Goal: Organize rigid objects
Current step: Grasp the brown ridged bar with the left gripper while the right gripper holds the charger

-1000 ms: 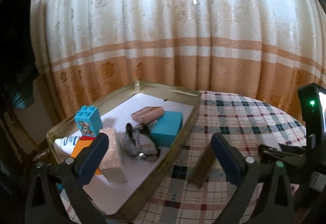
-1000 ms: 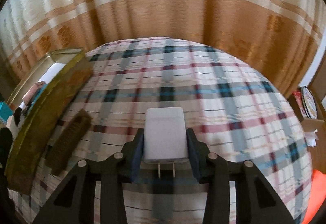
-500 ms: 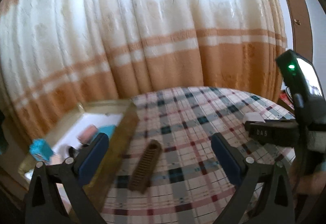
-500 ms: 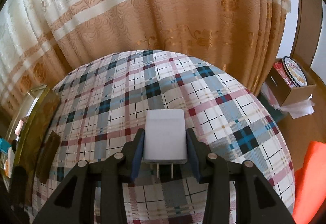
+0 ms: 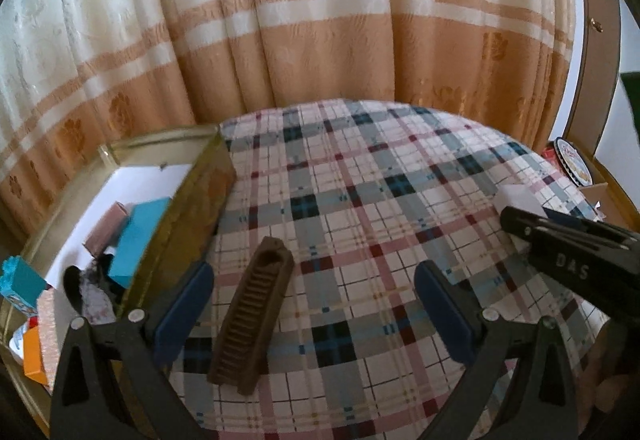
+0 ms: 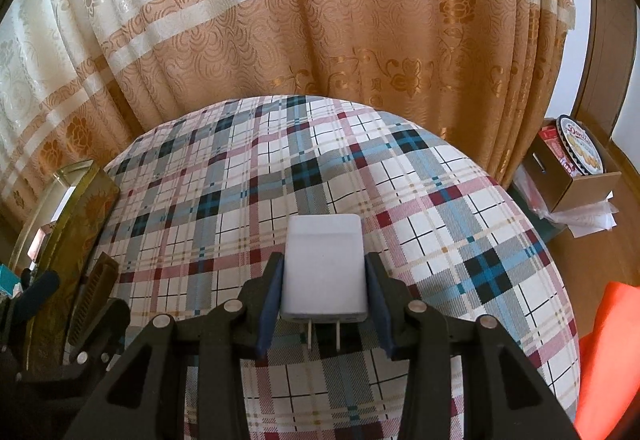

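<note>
The right gripper [image 6: 324, 304] has its two fingers pressed on one white charger [image 6: 323, 267], held just above the checked surface [image 6: 460, 207]. The left gripper [image 5: 314, 314] has its fingers wide apart with nothing in them, over one brown comb [image 5: 252, 314] lying near the left edge. Beside it sits one gold tray [image 5: 196, 199]. Only the left view looks inside: two blue blocks, a pink box and more. Only the right view shows a cardboard box [image 6: 576, 175] on the floor.

Left gripper [image 5: 314, 310] hangs tilted down, jaws wide apart; right gripper [image 6: 324, 300] is clamped tight, angled downward.
</note>
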